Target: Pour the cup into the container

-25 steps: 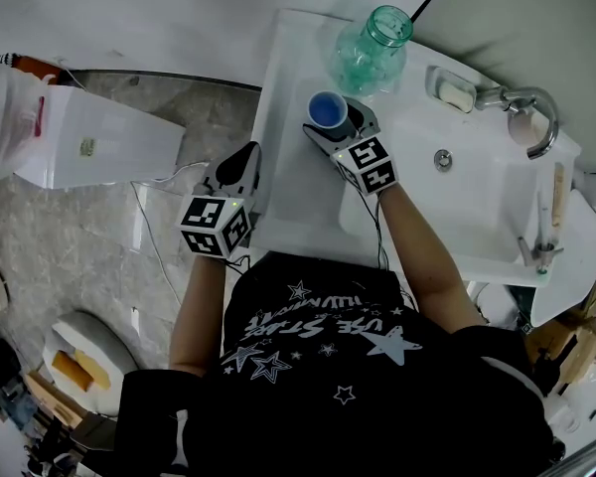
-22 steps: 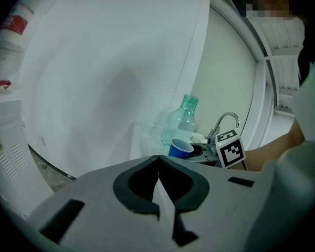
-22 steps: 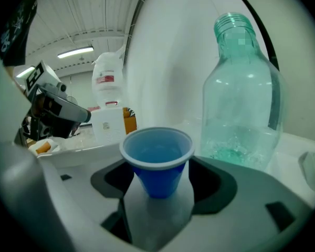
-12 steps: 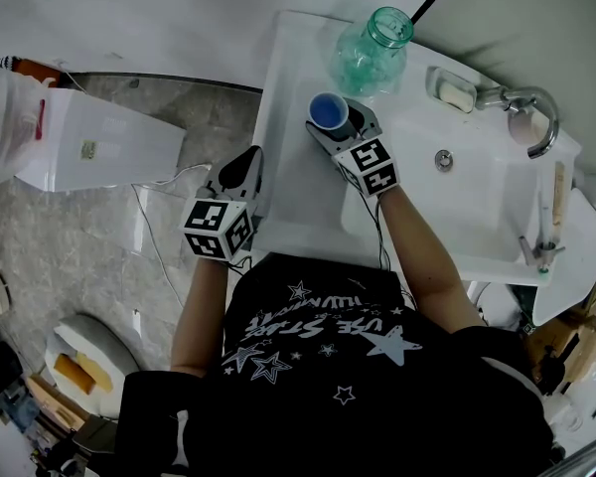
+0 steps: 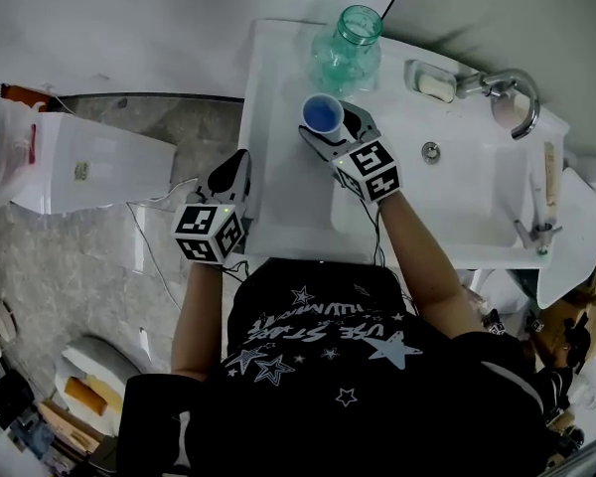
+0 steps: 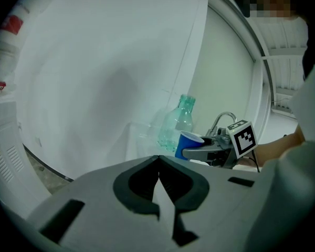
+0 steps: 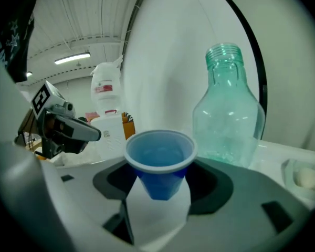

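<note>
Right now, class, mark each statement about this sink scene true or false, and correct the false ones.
1. The right hand-held gripper holds the blue cup. True; its jaws have just been closing on it.
2. The clear bottle lies on its side. False: it stands upright on the white counter.
3. The left hand-held gripper grips the clear bottle. False: its jaws are together, with nothing between them.
4. The blue cup's mouth faces up. True.
</note>
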